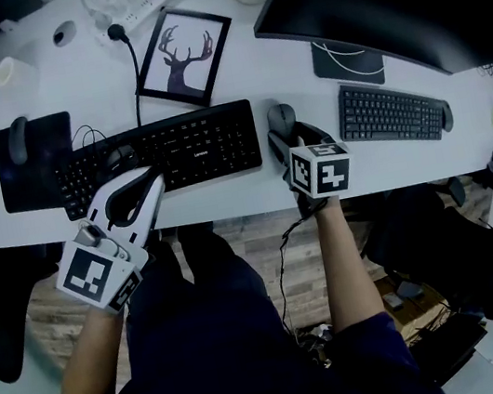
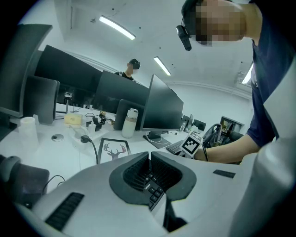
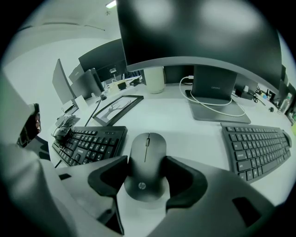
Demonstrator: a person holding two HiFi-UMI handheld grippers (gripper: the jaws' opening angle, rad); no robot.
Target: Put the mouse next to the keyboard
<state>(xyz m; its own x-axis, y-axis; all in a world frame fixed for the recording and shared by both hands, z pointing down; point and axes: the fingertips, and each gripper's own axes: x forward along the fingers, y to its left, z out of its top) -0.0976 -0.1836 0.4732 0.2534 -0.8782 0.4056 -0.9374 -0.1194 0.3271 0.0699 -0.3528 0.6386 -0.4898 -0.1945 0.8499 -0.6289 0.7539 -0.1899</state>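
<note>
Both jaws of the right gripper [image 3: 144, 163] pinch the smooth dark-grey plastic mouse [image 3: 146, 152] by its flanks, just right of the black keyboard [image 3: 90, 141]; it is probably light and slippery. The left gripper [image 2: 150, 157] is pressed together, empty.

The left gripper [image 2: 150, 155], jaws together, hovers over a black keyboard [image 2: 154, 191] near a deer picture [image 2: 113, 150].

Right of the black keyboard [image 1: 159, 157], a narrow strip of bare table [image 1: 247, 64] runs across to a second keyboard [image 1: 392, 112]. The mouse [image 1: 282, 117] and the right tool [image 1: 291, 141] fill the strip's front. Behind the black keyboard, a picture frame [image 1: 184, 56] and a power cable [image 1: 136, 72] stand in the way, with the monitor stand [image 1: 347, 60] further right. The left tool [image 1: 145, 183] hangs over its front-left part.
</note>
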